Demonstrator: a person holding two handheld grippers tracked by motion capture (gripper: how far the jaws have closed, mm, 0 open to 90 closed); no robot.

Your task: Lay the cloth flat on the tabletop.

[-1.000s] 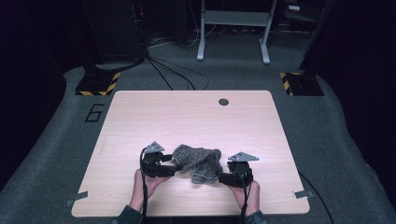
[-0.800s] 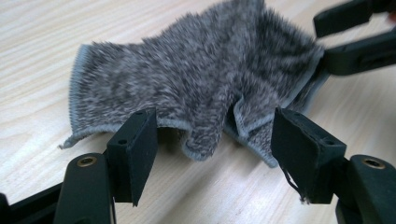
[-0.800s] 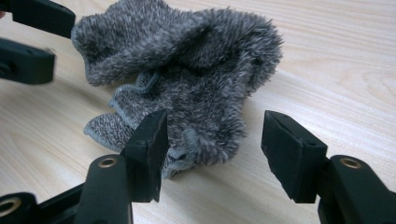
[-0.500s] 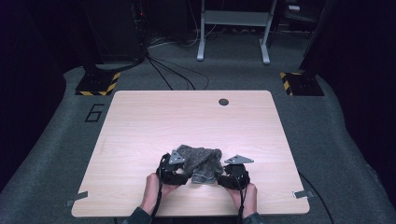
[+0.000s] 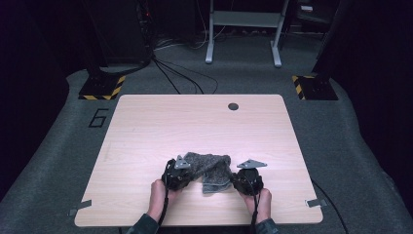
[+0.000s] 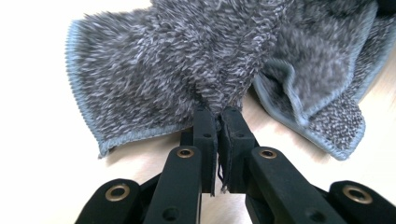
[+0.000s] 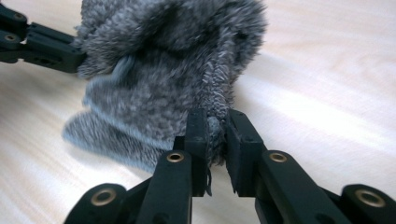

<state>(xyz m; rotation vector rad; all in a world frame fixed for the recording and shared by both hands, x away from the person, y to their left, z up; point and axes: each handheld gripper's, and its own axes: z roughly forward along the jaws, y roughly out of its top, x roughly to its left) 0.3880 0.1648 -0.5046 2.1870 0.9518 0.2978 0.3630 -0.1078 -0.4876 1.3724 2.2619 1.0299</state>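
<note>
A fluffy grey towel (image 5: 210,168) with a blue-grey hem lies bunched near the front edge of the wooden table (image 5: 195,126). My left gripper (image 5: 187,169) is at the towel's left side. In the left gripper view its jaws have just been closing and are now pinched on a fold of the towel (image 6: 187,70) at the left gripper's tips (image 6: 218,119). My right gripper (image 5: 234,178) is at the towel's right side. Its jaws have just been closing too, and the right gripper (image 7: 215,126) squeezes a ridge of the towel (image 7: 163,93) between its pads.
A round dark hole (image 5: 233,106) sits near the table's far edge. Beyond the table are a grey metal frame (image 5: 243,29), two yellow-and-black striped bases (image 5: 102,87) and floor cables (image 5: 175,78). The left gripper's jaws (image 7: 37,42) reach into the right gripper view.
The left gripper has moved right, in against the towel's left side. Both pairs of jaws have come together on the towel, which is bunched a little narrower.
</note>
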